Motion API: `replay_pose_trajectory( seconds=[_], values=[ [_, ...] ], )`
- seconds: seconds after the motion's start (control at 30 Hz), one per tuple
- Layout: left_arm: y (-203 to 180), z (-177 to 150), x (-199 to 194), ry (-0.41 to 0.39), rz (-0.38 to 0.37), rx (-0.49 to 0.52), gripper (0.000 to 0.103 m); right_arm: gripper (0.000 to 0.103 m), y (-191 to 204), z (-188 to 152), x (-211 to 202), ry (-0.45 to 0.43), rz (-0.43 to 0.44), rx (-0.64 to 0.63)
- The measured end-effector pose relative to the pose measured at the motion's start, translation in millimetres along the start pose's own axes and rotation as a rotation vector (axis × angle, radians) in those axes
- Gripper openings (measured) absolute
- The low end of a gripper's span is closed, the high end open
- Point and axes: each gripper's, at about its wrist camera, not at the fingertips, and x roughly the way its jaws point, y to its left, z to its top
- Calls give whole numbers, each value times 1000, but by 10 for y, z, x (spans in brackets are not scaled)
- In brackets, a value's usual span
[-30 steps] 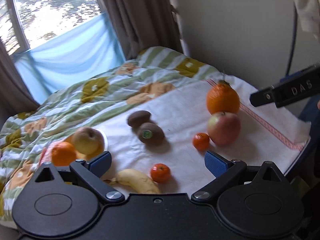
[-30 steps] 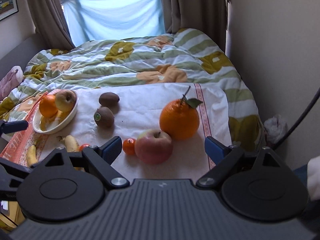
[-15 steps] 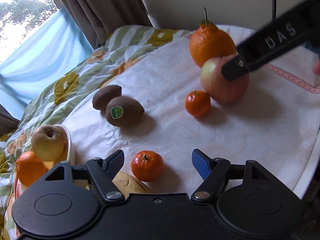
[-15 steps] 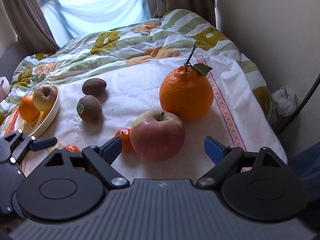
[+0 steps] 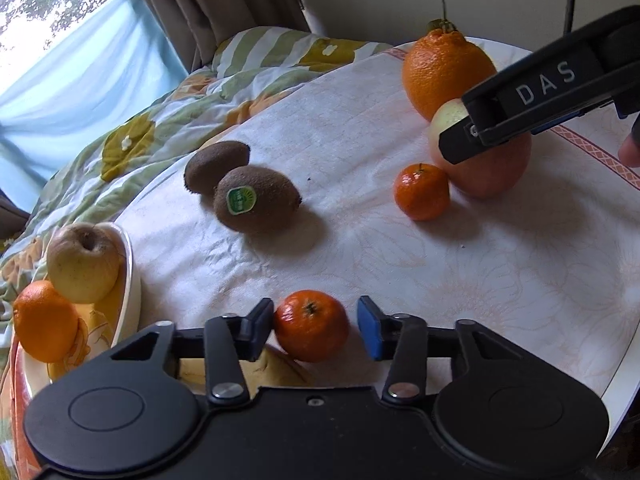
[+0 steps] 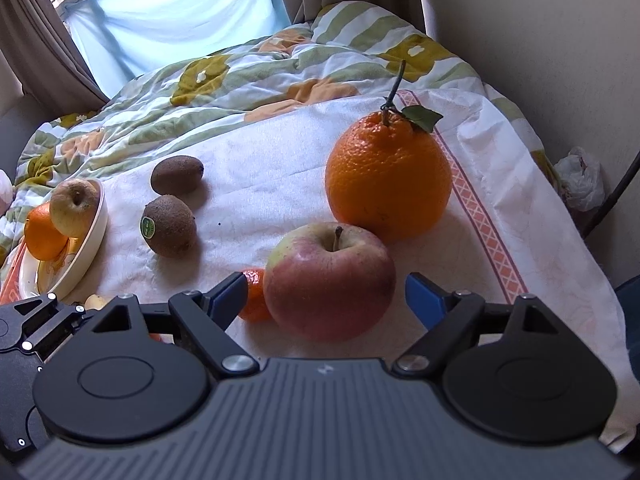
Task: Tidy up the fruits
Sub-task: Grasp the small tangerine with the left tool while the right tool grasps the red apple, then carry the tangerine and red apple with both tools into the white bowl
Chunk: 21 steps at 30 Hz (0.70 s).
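In the left wrist view a small mandarin [image 5: 311, 324] lies on the white cloth [image 5: 500, 280] between the pads of my left gripper [image 5: 314, 326]. Its jaws are closing: the left pad touches the fruit and a thin gap shows at the right pad. My right gripper [image 6: 326, 300] stands open, its pads on either side of a red apple [image 6: 330, 280] with room on both sides. Behind the apple stands a big orange [image 6: 388, 184] with stem and leaf. A second mandarin [image 6: 252, 296] touches the apple's left side.
Two kiwis [image 5: 256, 200] [image 5: 216, 166] lie mid-cloth. A cream bowl [image 5: 130, 280] at the left holds a yellow apple [image 5: 82, 262] and an orange [image 5: 44, 320]. A banana [image 5: 276, 372] lies under my left gripper. A quilt [image 6: 240, 80] lies behind, a wall [image 6: 540, 40] to the right.
Both grippers came down and closer to the fruit. The left jaws narrowed from wide open to either side of the mandarin. The right jaws now straddle the red apple.
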Motion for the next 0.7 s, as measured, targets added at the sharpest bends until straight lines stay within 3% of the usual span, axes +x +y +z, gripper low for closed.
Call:
replay_pose_trajectory(
  seconds=[0.7],
  values=[
    [32,11,-59,-38,-24,-4,43,91,2,35,207,19,-4,-12]
  ],
)
